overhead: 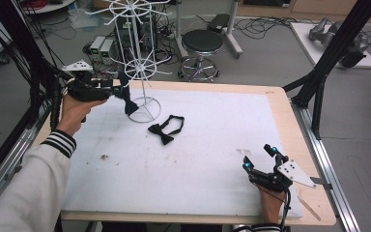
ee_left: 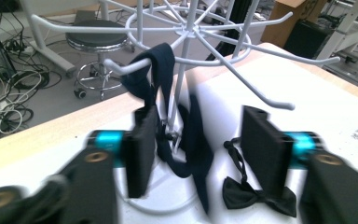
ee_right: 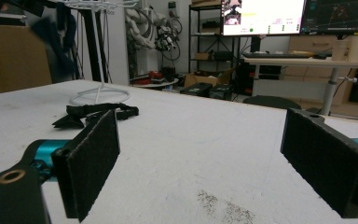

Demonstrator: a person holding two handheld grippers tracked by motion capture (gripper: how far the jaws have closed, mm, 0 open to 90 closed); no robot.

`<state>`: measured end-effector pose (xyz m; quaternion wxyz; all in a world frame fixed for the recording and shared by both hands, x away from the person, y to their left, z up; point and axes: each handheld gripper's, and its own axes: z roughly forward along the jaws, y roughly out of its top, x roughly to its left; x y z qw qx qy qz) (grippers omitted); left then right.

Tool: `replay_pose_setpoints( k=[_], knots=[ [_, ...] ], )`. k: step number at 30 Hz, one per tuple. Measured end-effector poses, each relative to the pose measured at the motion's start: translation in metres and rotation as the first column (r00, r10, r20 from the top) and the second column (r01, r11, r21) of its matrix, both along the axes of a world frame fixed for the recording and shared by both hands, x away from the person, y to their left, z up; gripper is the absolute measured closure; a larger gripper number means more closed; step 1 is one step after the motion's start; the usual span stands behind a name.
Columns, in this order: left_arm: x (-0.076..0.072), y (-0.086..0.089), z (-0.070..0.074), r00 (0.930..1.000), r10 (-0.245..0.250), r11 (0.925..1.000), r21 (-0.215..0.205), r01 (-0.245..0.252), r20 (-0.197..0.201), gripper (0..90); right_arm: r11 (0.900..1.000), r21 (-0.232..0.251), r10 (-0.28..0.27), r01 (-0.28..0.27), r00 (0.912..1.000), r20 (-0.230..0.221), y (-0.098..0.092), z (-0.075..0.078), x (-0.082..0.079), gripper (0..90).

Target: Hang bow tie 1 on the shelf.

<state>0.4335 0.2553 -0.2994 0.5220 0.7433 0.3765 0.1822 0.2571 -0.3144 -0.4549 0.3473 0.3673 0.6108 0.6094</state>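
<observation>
The left gripper (ee_left: 200, 149), jaws wide and holding nothing, sits raised at the white wire rack (overhead: 142, 58), where a navy tie (ee_left: 168, 107) is draped over one hook. That drape looks loose to me: a nudge could slide it off or rock the light rack. A black bow tie (overhead: 165, 130) lies on the counter (overhead: 280, 111) beside the rack's base. The right gripper (overhead: 261, 159) rests wide open near the counter's front edge.
</observation>
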Motion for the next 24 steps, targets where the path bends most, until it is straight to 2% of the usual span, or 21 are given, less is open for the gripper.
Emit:
replay_pose_setpoints(
  k=[4,7,10,13,16,21,24],
  knots=[
    [-0.009,0.003,-0.001,0.9993,0.002,1.0,0.003,-0.002,0.037,22.1,1.0,0.002,-0.001,0.001,1.0,-0.002,0.0,0.0,0.0,11.1],
    [-0.019,0.007,-0.002,0.9975,0.0,1.0,-0.008,0.001,0.07,18.1,1.0,-0.001,-0.003,0.003,1.0,0.005,0.0,0.0,0.0,11.1],
    [-0.03,0.009,-0.002,0.9944,-0.013,0.9996,-0.025,0.016,0.104,17.0,1.0,-0.001,-0.003,0.003,1.0,0.004,0.0,0.0,0.0,11.1],
    [-0.04,0.011,-0.003,0.9925,-0.016,0.9994,-0.029,0.019,0.122,16.7,1.0,-0.002,-0.005,0.005,1.0,0.002,0.0,0.0,0.001,11.1],
    [-0.05,0.011,-0.002,0.9894,-0.016,0.9984,-0.052,0.023,0.144,16.4,1.0,0.0,-0.006,0.006,1.0,-0.002,0.0,0.0,0.001,11.1],
    [-0.069,0.007,-0.004,0.9844,-0.046,0.9962,-0.065,0.057,0.17,16.3,1.0,0.001,-0.008,0.008,1.0,0.001,0.0,0.0,0.001,11.1],
    [-0.079,0.003,-0.007,0.9792,-0.061,0.9938,-0.08,0.078,0.193,16.3,1.0,0.003,-0.008,0.008,1.0,-0.001,0.0,0.0,0.0,11.1]
  ],
)
